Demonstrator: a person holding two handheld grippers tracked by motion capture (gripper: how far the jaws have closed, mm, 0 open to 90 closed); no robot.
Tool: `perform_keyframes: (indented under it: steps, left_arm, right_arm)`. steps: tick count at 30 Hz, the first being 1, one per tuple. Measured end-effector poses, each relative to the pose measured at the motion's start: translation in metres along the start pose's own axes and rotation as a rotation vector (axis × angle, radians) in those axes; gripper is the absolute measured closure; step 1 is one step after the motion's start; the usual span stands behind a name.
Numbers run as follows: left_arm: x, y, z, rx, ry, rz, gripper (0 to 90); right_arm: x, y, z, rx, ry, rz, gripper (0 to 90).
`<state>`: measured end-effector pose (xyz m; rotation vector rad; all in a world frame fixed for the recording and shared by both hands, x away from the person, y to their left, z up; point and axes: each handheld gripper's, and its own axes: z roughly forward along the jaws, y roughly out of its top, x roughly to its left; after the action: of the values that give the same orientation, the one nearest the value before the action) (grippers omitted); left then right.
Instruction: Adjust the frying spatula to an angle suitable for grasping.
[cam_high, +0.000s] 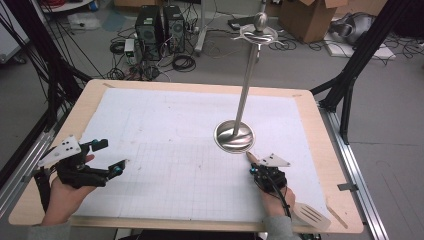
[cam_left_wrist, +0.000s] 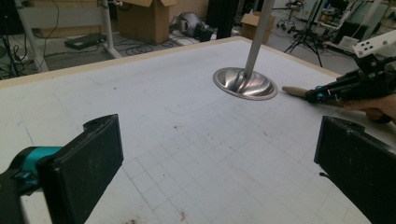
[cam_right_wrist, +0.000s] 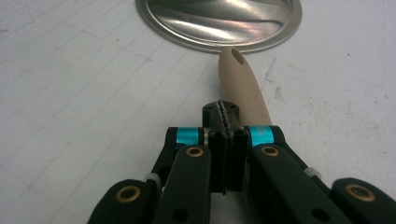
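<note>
A steel utensil stand (cam_high: 234, 136) with a round base, a tall pole and a hook ring on top rises right of the mat's middle. A beige spatula (cam_high: 311, 215) lies at the front right. Its slotted head is near the table edge, and its handle (cam_right_wrist: 243, 84) runs under my right hand toward the stand's base (cam_right_wrist: 219, 18). My right gripper (cam_right_wrist: 224, 109) is low over that handle, shut, its pads meeting with nothing between them. My left gripper (cam_high: 107, 157) is held at the front left, open and empty over the mat (cam_left_wrist: 187, 116). From there I see the right gripper (cam_left_wrist: 312, 95).
The white grid mat (cam_high: 165, 130) covers a wooden table (cam_high: 80, 105). Black frame struts (cam_high: 350, 75) stand at both sides. Computer towers (cam_high: 160, 25), cables and cardboard boxes (cam_high: 310, 17) sit on the floor beyond the far edge.
</note>
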<state>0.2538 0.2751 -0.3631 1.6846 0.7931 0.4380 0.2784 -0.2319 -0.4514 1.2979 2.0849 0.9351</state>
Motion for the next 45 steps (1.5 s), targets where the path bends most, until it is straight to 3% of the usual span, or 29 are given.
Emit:
perform_keyframes:
  steps: [7, 10, 12, 22, 32, 34, 37, 38, 39, 40, 45]
  left_arm:
    - [-0.001, 0.000, 0.002, 0.007, -0.002, 0.004, 1.7]
    - [-0.001, -0.001, 0.003, 0.008, 0.000, 0.003, 1.8]
    - [-0.001, -0.001, 0.004, 0.014, -0.002, 0.005, 1.7]
    - [-0.003, -0.001, 0.006, 0.014, -0.004, 0.014, 1.7]
    - [-0.002, 0.000, 0.007, 0.016, -0.007, 0.012, 1.7]
    - [-0.002, 0.000, 0.008, 0.016, -0.009, 0.012, 1.8]
    - [-0.003, 0.000, 0.009, 0.020, -0.012, 0.016, 1.7]
    - [-0.003, 0.000, 0.010, 0.018, -0.013, 0.015, 1.7]
    - [-0.002, 0.000, 0.010, 0.018, -0.015, 0.016, 1.7]
    - [-0.003, 0.000, 0.010, 0.019, -0.014, 0.017, 1.7]
    - [-0.003, 0.001, 0.011, 0.014, -0.022, 0.015, 1.7]
  right_arm:
    - [0.001, 0.000, -0.001, -0.003, -0.010, -0.006, 90.0]
    - [-0.001, 0.000, -0.005, -0.040, 0.052, 0.032, 90.0]
    - [-0.001, 0.003, -0.012, -0.053, 0.077, 0.034, 90.0]
    - [-0.019, 0.017, -0.060, -0.192, 0.209, 0.090, 90.0]
    - [-0.040, 0.022, -0.094, -0.255, 0.273, 0.062, 90.0]
    - [-0.046, 0.020, -0.099, -0.259, 0.306, 0.069, 89.7]
    - [-0.054, 0.018, -0.104, -0.266, 0.319, 0.061, 81.4]
    - [-0.057, 0.017, -0.106, -0.267, 0.330, 0.058, 75.9]
    - [-0.059, 0.017, -0.109, -0.268, 0.339, 0.049, 63.2]
    - [-0.059, 0.017, -0.109, -0.268, 0.339, 0.049, 63.2]
    - [-0.063, 0.018, -0.114, -0.257, 0.357, 0.012, 45.5]
